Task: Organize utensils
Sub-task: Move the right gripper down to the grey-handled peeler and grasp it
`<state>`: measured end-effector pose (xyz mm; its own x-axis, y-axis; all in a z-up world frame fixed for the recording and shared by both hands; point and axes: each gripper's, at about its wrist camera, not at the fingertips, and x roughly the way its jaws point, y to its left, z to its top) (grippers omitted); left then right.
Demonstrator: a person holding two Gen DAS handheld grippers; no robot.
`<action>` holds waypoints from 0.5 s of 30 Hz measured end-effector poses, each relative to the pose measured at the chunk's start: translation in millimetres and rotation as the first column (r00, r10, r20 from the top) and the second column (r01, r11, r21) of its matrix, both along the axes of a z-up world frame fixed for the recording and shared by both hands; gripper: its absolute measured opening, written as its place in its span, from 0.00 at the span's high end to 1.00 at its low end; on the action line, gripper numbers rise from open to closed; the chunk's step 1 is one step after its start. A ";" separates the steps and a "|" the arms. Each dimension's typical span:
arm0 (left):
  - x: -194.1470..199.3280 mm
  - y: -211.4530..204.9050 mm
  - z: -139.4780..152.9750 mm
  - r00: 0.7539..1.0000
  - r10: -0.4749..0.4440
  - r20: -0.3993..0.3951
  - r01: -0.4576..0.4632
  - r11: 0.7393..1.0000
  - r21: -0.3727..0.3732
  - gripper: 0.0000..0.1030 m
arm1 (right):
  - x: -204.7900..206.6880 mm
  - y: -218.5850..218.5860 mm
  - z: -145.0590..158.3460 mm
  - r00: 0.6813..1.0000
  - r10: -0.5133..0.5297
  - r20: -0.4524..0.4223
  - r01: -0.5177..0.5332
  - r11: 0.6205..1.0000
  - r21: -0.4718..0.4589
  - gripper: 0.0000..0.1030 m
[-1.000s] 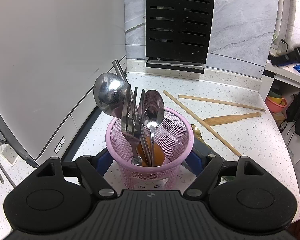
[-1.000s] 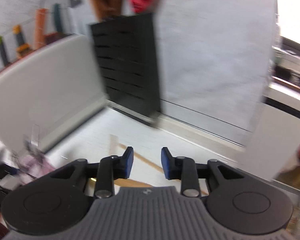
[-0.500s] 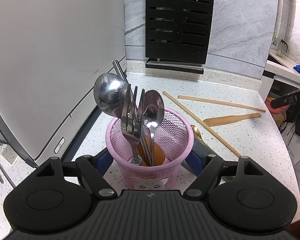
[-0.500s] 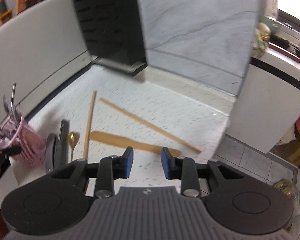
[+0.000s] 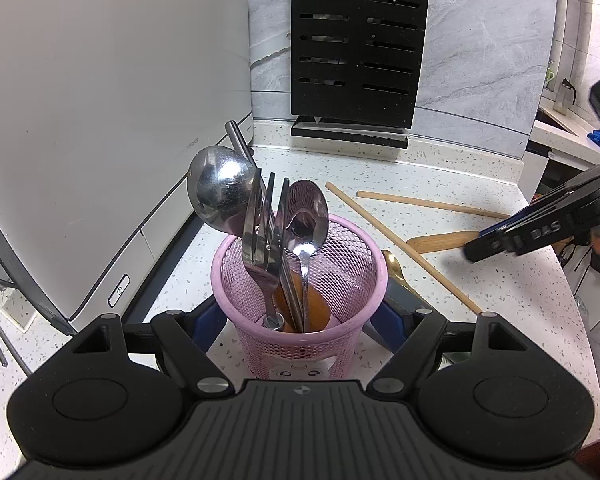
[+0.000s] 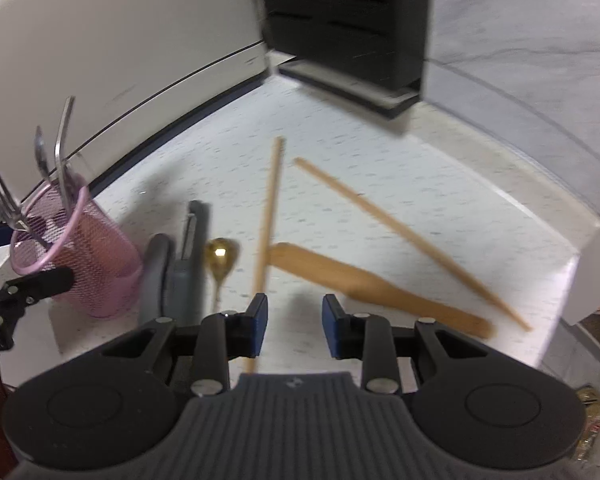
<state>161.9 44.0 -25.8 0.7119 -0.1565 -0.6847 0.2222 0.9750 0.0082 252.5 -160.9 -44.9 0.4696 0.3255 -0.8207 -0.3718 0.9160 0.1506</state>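
Observation:
A pink mesh cup (image 5: pixel 300 320) stands on the speckled counter with my left gripper (image 5: pixel 296 322) shut on its sides. In the cup stand a steel ladle (image 5: pixel 220 192), forks (image 5: pixel 260 224) and spoons (image 5: pixel 308 216). To its right lie a gold spoon (image 5: pixel 394 264), two wooden chopsticks (image 5: pixel 404 244) (image 5: pixel 432 202) and a wooden spatula (image 5: pixel 440 240). My right gripper (image 6: pixel 294 324) hovers open just above the counter with nothing between its fingers. One chopstick (image 6: pixel 268 220) runs by its left fingertip, and the spatula (image 6: pixel 380 288) lies just ahead on the right. The left wrist view shows this gripper (image 5: pixel 480 246) over the spatula.
A big white appliance (image 5: pixel 100 120) fills the left side. At the back wall stands a black slotted rack (image 5: pixel 356 40). Grey-handled tools (image 6: pixel 180 272) lie between the cup (image 6: pixel 88 256) and the gold spoon (image 6: pixel 220 256). The counter ends at the right edge (image 5: pixel 572 300).
My right gripper has come down and tipped toward the counter, now close over the chopstick and spatula. It has entered the left wrist view from the right. The left gripper and cup stayed still.

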 end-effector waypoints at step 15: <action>0.3 0.9 0.4 1.000 -0.012 -0.001 0.012 1.000 -0.001 0.13 | 30.5 70.2 -0.2 0.996 0.068 -0.054 -0.061 0.991 0.116 0.78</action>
<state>162.2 44.9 -25.4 0.7092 -0.1654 -0.6853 0.2339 0.9722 0.0073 283.0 -90.7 -45.2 0.3979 0.4468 -0.8013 -0.4170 0.8660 0.2758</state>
